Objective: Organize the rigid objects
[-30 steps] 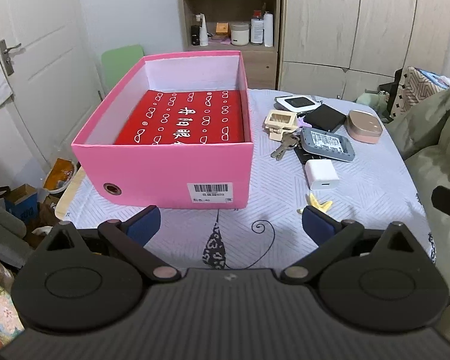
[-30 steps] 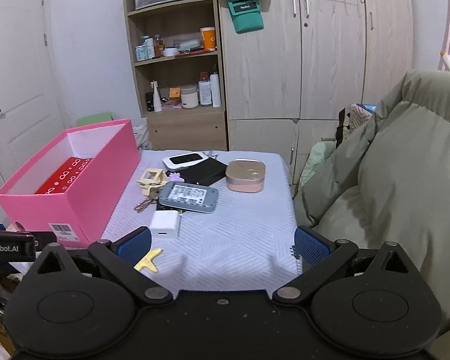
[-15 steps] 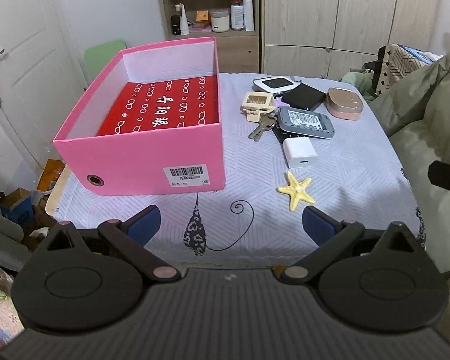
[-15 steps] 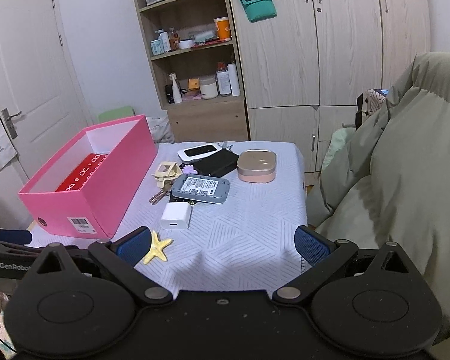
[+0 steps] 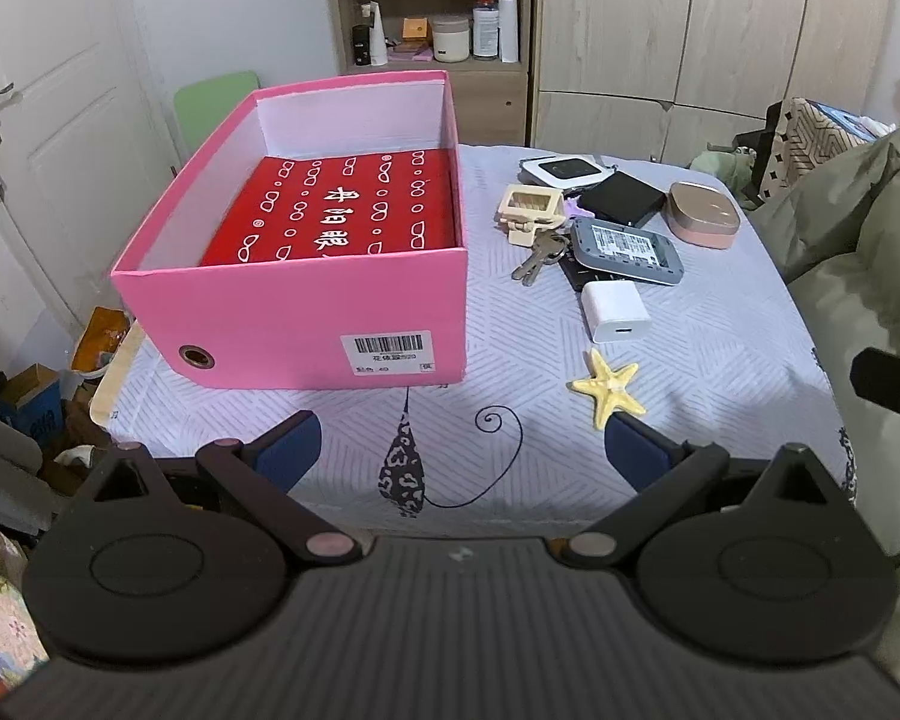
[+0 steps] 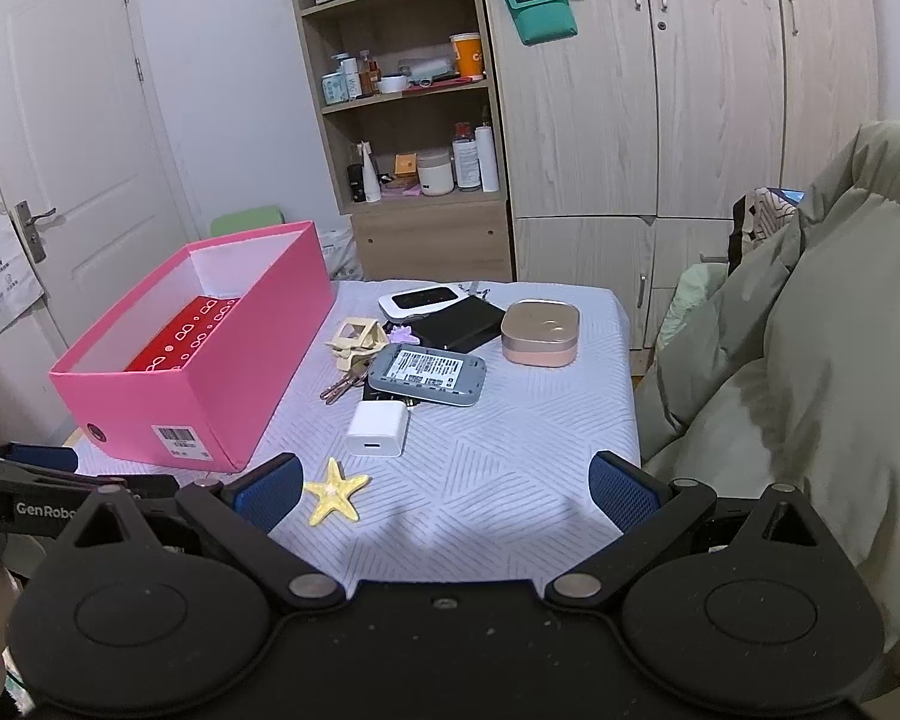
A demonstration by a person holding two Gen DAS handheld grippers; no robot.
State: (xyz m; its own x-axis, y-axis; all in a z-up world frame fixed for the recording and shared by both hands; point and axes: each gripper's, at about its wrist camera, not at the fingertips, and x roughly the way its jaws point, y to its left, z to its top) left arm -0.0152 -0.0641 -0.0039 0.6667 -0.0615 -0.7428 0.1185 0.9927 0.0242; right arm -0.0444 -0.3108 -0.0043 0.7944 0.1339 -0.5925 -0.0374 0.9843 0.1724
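Note:
An open pink box [image 5: 294,324] [image 6: 168,402] with a red packet inside stands on the left of the table. To its right lie a yellow starfish [image 5: 607,386] [image 6: 333,492], a white charger [image 5: 613,311] [image 6: 377,429], a grey router [image 5: 625,243] [image 6: 429,373], keys with a beige fob [image 5: 531,213] [image 6: 354,342], a black wallet [image 5: 621,198], a white device [image 6: 421,301] and a rose-gold case [image 5: 703,214] [image 6: 540,333]. My left gripper [image 5: 459,450] hangs open at the table's near edge. My right gripper [image 6: 444,489] is open too, its left finger beside the starfish.
The table wears a white patterned cloth [image 6: 510,450]. A grey-green coat [image 6: 810,360] is heaped on the right. Behind stand a shelf unit [image 6: 408,120], wardrobe doors [image 6: 720,90] and a white door [image 6: 72,120]. Clutter lies on the floor at the left [image 5: 36,408].
Both grippers have drawn back and risen, so the yellow starfish and more of the near table have come into view. Nothing on the table has moved; both stay open.

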